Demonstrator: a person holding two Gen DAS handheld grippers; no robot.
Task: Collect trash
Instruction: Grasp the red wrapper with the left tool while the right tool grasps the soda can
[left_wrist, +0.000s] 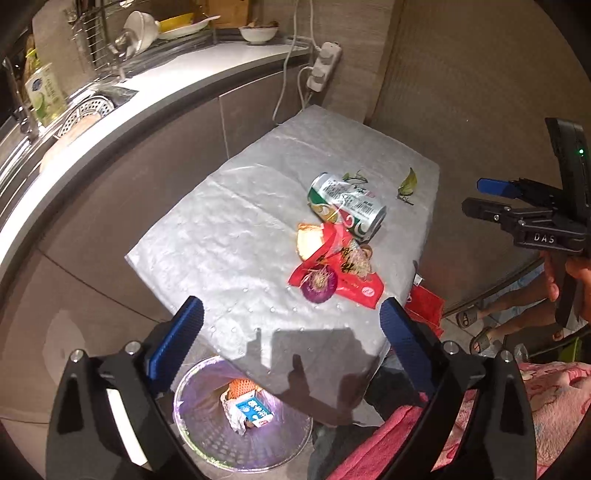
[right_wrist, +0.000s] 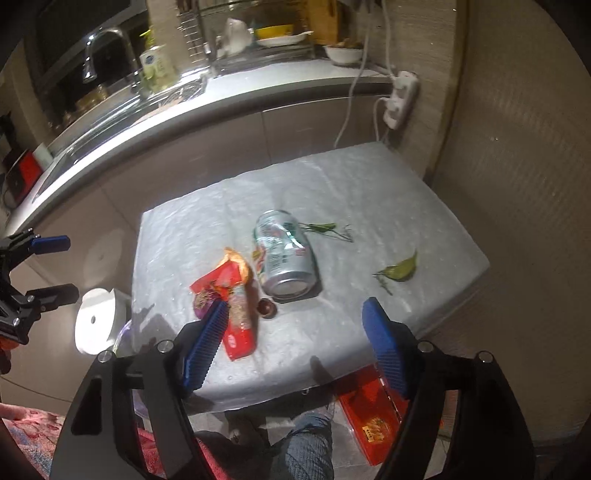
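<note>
A dented drink can (left_wrist: 347, 205) (right_wrist: 286, 254) lies on its side on the low table (left_wrist: 221, 229) (right_wrist: 369, 192) under a silvery sheet. Beside it are a red wrapper (left_wrist: 351, 286) (right_wrist: 240, 332), a purple onion piece (left_wrist: 319, 284), a peel scrap (left_wrist: 306, 240) and green leaves (left_wrist: 406, 186) (right_wrist: 400, 271). My left gripper (left_wrist: 291, 317) (right_wrist: 66, 266) hangs open over the table's near edge, nothing between its fingers. My right gripper (right_wrist: 295, 314) (left_wrist: 476, 195) is open too, above the near edge, empty. A round bin (left_wrist: 207, 435) below holds a small carton (left_wrist: 255, 410).
A kitchen counter with sink (left_wrist: 88, 107) (right_wrist: 110, 110) and dish rack runs behind the table. A power strip (left_wrist: 325, 66) (right_wrist: 400, 98) hangs on the wall. A red box (right_wrist: 373, 410) lies on the floor, a white round object (right_wrist: 99, 321) stands left, and sandalled feet (left_wrist: 476, 325) are at the right.
</note>
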